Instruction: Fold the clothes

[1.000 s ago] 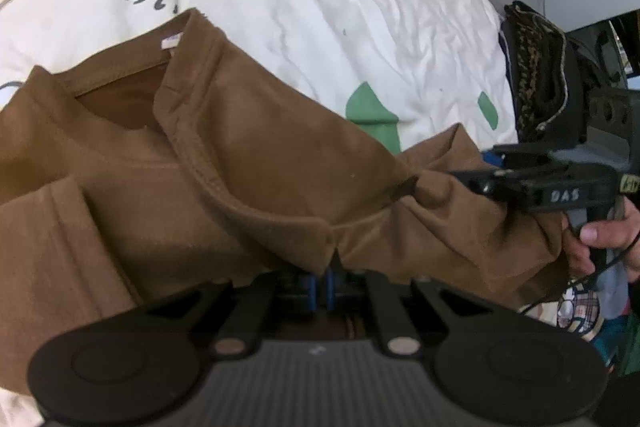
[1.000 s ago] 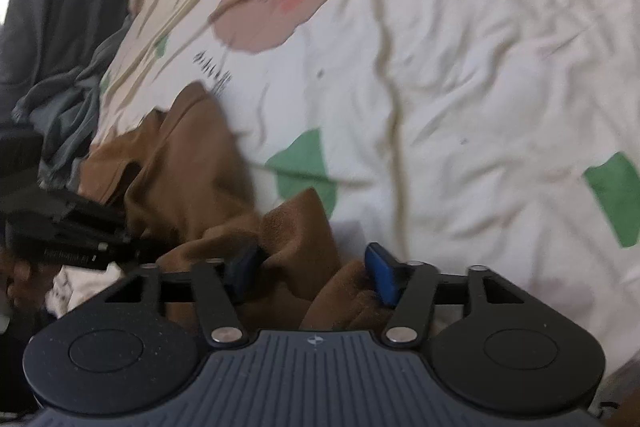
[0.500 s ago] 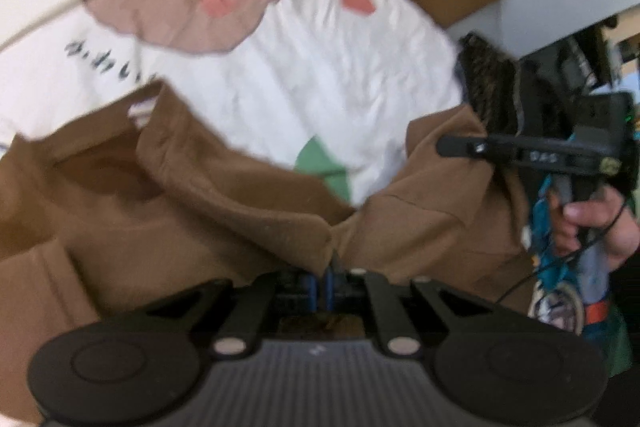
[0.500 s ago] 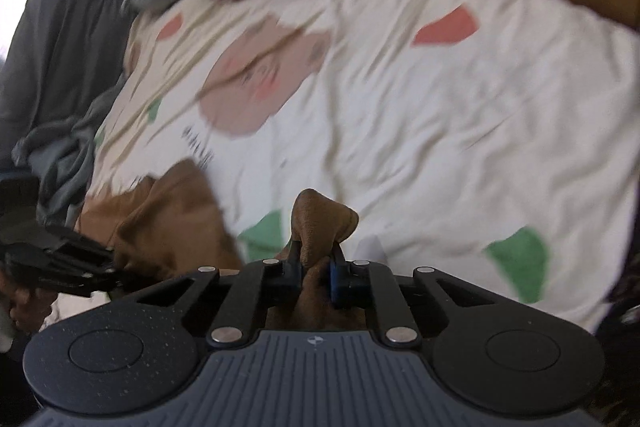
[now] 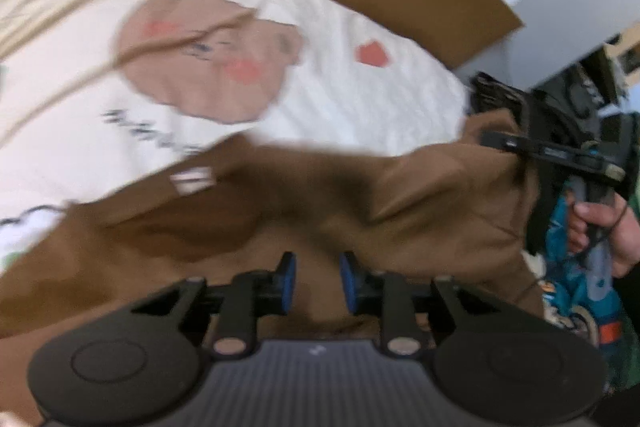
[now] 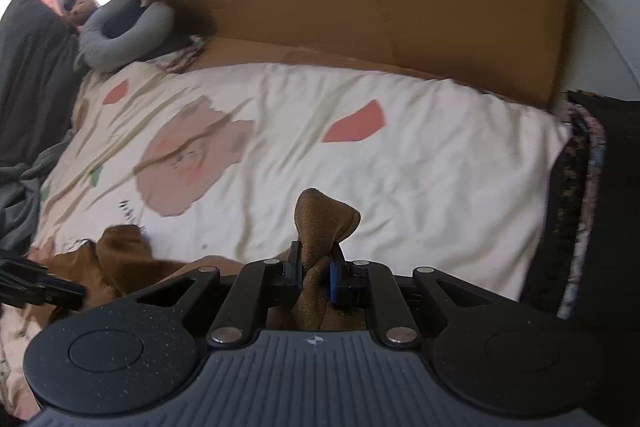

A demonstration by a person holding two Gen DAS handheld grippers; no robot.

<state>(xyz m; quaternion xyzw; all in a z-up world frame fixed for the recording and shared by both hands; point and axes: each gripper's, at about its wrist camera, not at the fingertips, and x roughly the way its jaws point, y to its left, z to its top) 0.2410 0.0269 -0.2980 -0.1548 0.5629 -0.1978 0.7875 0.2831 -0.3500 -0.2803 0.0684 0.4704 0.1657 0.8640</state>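
Brown shirt lies bunched at the bed's near edge, one end lifted. Right gripper fingers clamp a fabric tuft. Left gripper fingers opening, cloth behind them, not pinched. Step: spreading flat. Next: left regrips an edge.

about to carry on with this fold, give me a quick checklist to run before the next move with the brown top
1. Right gripper jaws clamped on the brown top: ok, a bunch of cloth sits pinched between them.
2. Left gripper hold: not ok, its jaws are opening with a gap between the pads.
3. Cloth in the left jaws: cannot tell, view is blurred.
4. Bedsheet ahead free for laying down: ok.
5. Top flat and smooth: not ok, it hangs bunched.
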